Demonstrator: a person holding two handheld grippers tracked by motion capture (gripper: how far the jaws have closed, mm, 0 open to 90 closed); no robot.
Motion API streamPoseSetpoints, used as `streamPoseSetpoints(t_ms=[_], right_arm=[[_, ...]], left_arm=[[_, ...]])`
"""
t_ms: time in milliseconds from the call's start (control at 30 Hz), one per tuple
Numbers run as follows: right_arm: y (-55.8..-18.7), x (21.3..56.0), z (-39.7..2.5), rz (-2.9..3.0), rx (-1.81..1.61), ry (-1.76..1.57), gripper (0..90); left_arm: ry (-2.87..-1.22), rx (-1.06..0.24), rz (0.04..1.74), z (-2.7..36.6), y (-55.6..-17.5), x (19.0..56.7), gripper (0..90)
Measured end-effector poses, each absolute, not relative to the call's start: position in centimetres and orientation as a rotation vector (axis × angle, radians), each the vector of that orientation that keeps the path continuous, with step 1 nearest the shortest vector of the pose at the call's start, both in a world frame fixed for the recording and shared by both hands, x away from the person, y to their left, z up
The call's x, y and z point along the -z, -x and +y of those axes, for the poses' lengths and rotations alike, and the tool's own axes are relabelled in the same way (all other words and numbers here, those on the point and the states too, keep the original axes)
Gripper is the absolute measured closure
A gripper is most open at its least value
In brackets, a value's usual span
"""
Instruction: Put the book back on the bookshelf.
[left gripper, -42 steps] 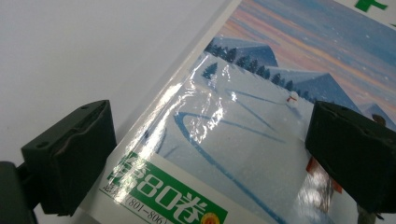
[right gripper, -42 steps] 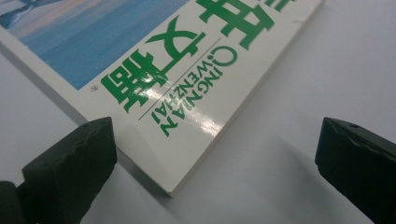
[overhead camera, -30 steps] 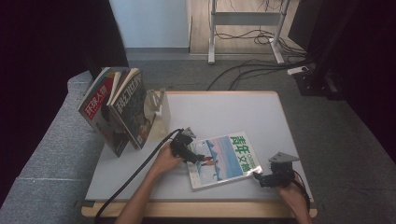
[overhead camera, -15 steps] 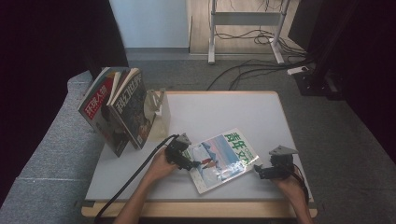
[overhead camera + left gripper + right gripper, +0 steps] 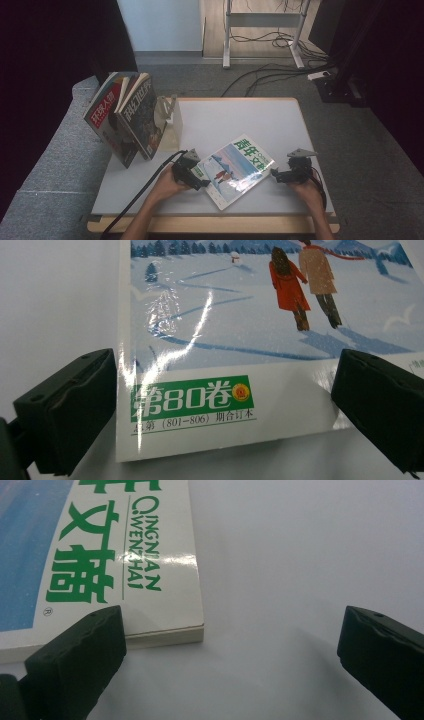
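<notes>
— Status of the surface [image 5: 240, 117]?
— White; a magazine [image 5: 234, 169] lies flat near its front edge, skewed. Two more magazines [image 5: 125, 117] stand at the back left against a holder [image 5: 170, 122].

— The claws?
— Left claw [image 5: 196, 176] sits at the magazine's lower left corner, jaws wide apart, straddling that edge, gripping nothing. Right claw [image 5: 278, 174] sits just beside the right corner, jaws also wide, holding nothing; that corner lies by one jaw.
</notes>
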State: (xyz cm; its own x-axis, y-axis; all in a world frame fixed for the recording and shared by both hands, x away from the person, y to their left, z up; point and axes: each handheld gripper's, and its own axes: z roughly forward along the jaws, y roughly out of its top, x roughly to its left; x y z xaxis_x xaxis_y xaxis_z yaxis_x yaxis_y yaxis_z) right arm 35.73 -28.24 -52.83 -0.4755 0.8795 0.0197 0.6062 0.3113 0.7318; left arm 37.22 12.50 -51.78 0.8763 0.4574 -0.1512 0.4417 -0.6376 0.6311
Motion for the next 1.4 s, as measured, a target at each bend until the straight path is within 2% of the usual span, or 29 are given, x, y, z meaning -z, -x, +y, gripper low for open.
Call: streamPoseSetpoints(t_ms=[300,500,700,833,900,1100,1400], right_arm=[[-37.8,52.5,-27.5,2.209,-0.936,-1.321,0.0],[-39.0,52.5,-27.0,2.206,-0.930,-1.324,0.0],[-40.1,52.5,-26.6,2.202,-0.922,-1.331,0.0],[-40.4,52.4,-26.5,2.208,-0.920,-1.330,0.0],[-40.4,52.5,-26.6,2.206,-0.928,-1.332,0.0],[-40.4,52.7,-26.8,2.205,-0.953,-1.342,0.0],[-40.4,52.6,-26.8,2.213,-0.946,-1.343,0.0]], left_arm=[[-2.367,-0.043,0.639,13.1,-35.6,51.6,0.7],[-2.433,-0.126,0.607,13.0,-34.2,51.5,1.2],[-2.429,-0.146,0.606,13.4,-33.4,51.5,6.3],[-2.431,-0.139,0.593,13.8,-33.8,51.2,9.8],[-2.417,-0.190,0.622,14.3,-34.2,50.7,9.0],[-2.385,-0.213,0.701,16.2,-35.4,50.1,3.6],[-2.366,-0.246,0.812,18.3,-36.9,50.5,2.9]])
